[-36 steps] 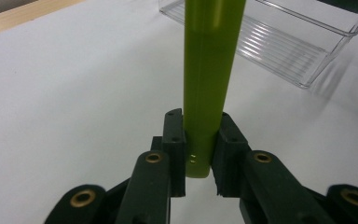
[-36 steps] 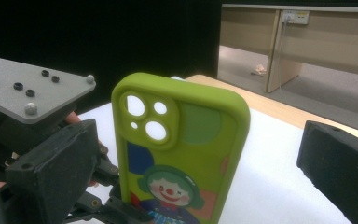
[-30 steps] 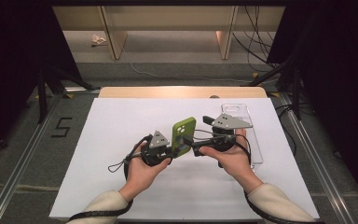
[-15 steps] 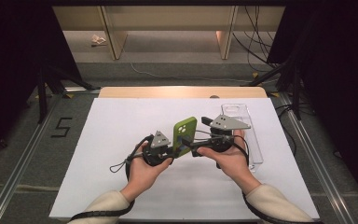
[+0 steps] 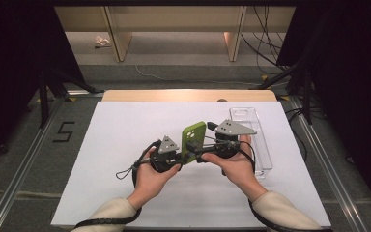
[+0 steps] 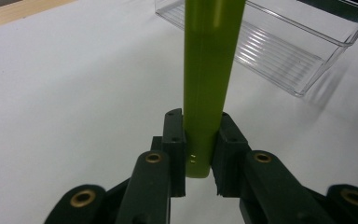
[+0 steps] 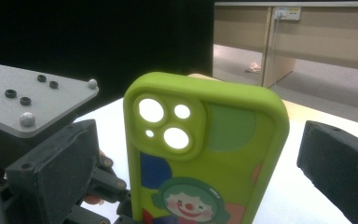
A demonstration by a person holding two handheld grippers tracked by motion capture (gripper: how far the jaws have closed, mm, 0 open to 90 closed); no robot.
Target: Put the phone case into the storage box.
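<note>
High view: a green phone case [image 5: 193, 142] stands upright on its short end above the white table [image 5: 125, 145], near the table's middle and closer to the right edge than the left. It looks thin and leaf-green, with small pale holes near its top. The left gripper [image 5: 179, 159] comes at it from the left and clamps its lower part; the right gripper [image 5: 204, 147] reaches in from the right, its jaws on either side of the case. A clear plastic tray [image 5: 256, 140] lies along the right edge of the table, just beyond the right hand [image 5: 232, 164]. The left hand [image 5: 152, 176] rests toward the near edge.

Left gripper view: the case [image 6: 209, 79] shows edge-on, a narrow glossy yellow-green strip rising straight up, with two tiny holes near its bottom end. The black jaws press on both faces of that end, holding it at a narrow setting. The tray [image 6: 279, 42] lies beyond, ribbed on its floor.

Right gripper view: the back of the case [image 7: 205, 154] faces the camera: rounded corners, a raised camera block with three round cut-outs, and a printed clown face with green hair over blue, pale-green and orange patches. This gripper's own jaws stand wide apart, the right one clear of the case's edge; whether the left one touches it I cannot tell.
</note>
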